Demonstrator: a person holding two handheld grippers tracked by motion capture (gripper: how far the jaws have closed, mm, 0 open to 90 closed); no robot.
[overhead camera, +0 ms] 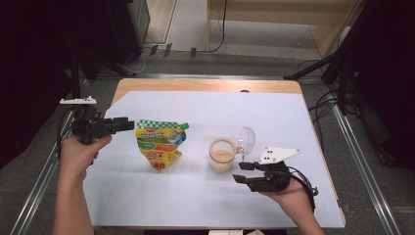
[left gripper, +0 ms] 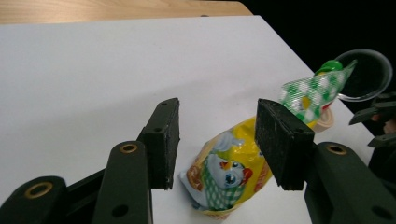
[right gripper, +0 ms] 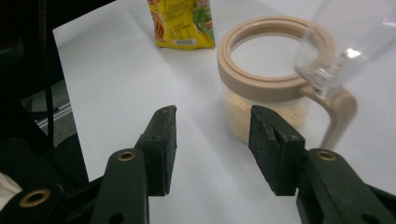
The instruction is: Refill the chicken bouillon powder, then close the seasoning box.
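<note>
Pouch (overhead camera: 160, 143) flat at centre-left of surface (overhead camera: 274, 112), sealed, untouched. Jar (overhead camera: 221, 155) centre-right, lid (overhead camera: 246, 139) flipped up, partly filled. Left claw (overhead camera: 128, 125) and right claw (overhead camera: 243, 172) both released, empty. Pouring likely pending.

Wood table (overhead camera: 205, 85) w/ white sheet (overhead camera: 274, 117), snack pouch (overhead camera: 160, 144), open-lid jar (overhead camera: 221, 154)
</note>
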